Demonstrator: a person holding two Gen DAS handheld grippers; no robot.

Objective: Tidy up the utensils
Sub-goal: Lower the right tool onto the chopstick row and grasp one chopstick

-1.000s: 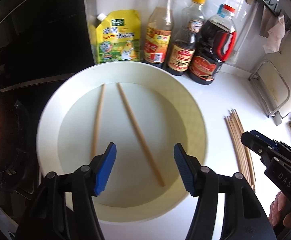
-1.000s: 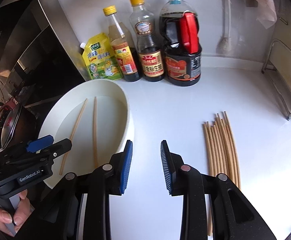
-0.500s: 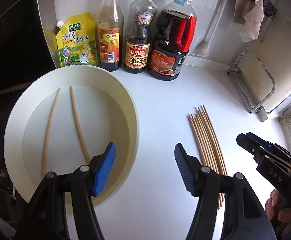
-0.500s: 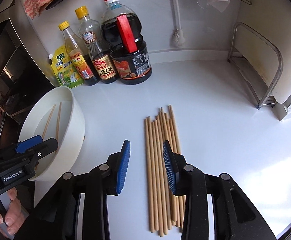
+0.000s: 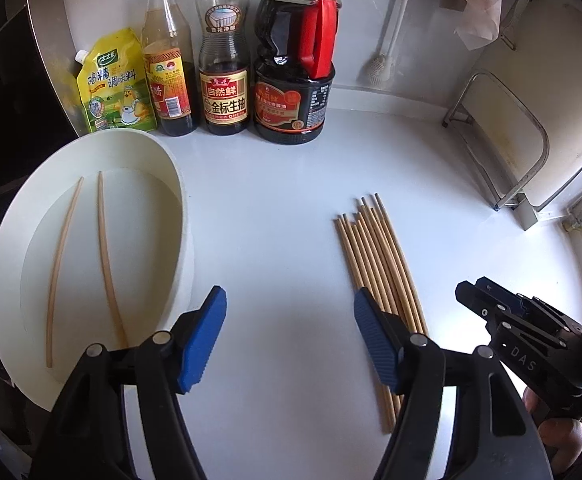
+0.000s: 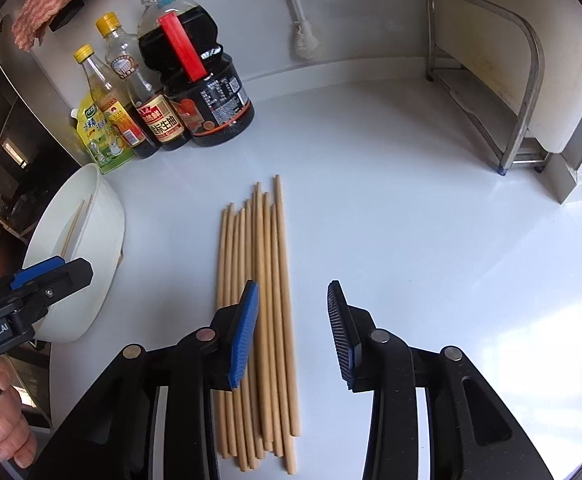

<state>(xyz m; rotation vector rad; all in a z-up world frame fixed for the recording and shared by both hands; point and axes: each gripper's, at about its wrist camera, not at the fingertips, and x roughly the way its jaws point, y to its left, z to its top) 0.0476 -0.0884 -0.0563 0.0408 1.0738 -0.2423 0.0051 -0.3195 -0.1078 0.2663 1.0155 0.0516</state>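
White desk [image 6: 411, 200] carried a loose bundle of wooden chopsticks [image 6: 259, 280]. Right gripper [image 6: 293, 332] hung over the bundle's near half, jaws part open and just been widening, nothing gripped. Left gripper [image 5: 287, 336] sat between the bundle and a white bowl [image 5: 179, 208], jaws wide, just been opening, empty. Bowl held two chopsticks [image 5: 103, 248]. Gripper bodies read "DAS" and "GenRobot.AI". At the back wall: yellow seasoning pouch [image 5: 115, 84], three sauce bottles [image 5: 223, 64].
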